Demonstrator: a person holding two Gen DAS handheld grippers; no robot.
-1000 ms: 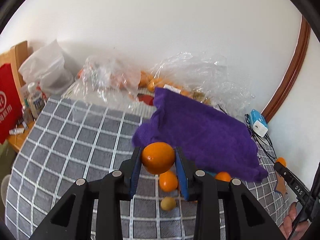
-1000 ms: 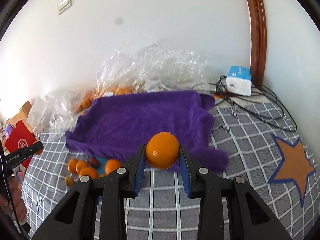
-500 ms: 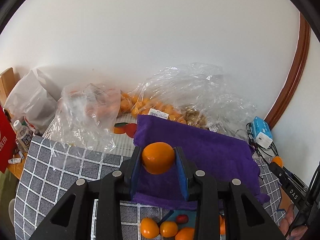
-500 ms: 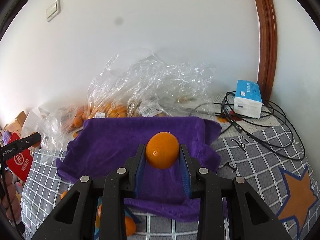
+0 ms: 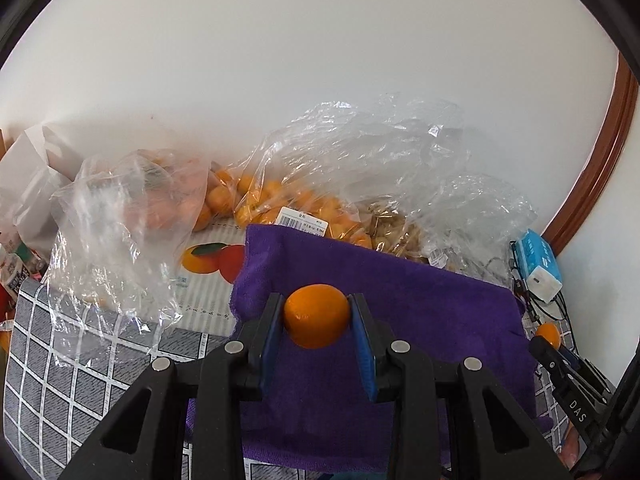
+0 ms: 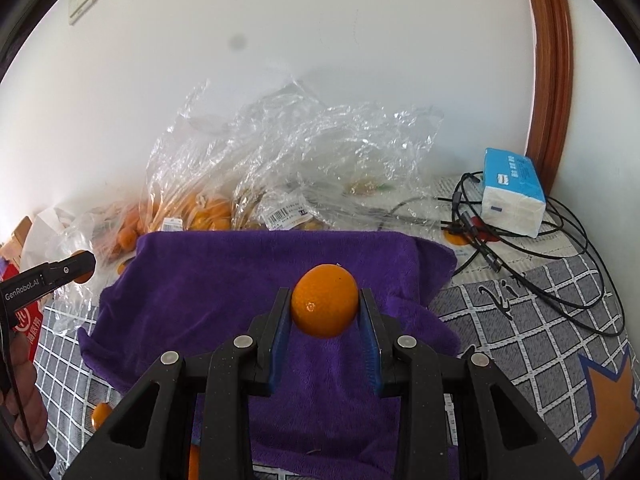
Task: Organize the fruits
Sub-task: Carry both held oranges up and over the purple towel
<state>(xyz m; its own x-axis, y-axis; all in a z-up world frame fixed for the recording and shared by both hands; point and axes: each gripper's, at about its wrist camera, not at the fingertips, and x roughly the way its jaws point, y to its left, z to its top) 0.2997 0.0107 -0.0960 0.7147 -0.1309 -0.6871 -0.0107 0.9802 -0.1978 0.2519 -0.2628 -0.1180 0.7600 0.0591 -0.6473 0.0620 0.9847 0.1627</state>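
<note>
My left gripper (image 5: 316, 316) is shut on an orange (image 5: 316, 314) and holds it above the purple towel (image 5: 420, 320). My right gripper (image 6: 325, 312) is shut on another orange (image 6: 325, 306), also above the purple towel (image 6: 224, 280). The right gripper's tip with its orange (image 5: 548, 335) shows at the right edge of the left wrist view. The left gripper's tip (image 6: 76, 268) shows at the left edge of the right wrist view. Clear plastic bags of small oranges (image 5: 280, 200) lie behind the towel by the wall.
A checked grey cloth (image 6: 540, 320) covers the table. A blue and white box (image 6: 512, 196) with black cables (image 6: 560, 248) lies at the back right. A loose orange (image 6: 101, 414) lies front left of the towel. A crumpled plastic bag (image 5: 120, 232) stands at left.
Both grippers, each still holding its orange, have moved forward over the towel toward the wall. The loose fruits near the towel's front edge have dropped out of the left view.
</note>
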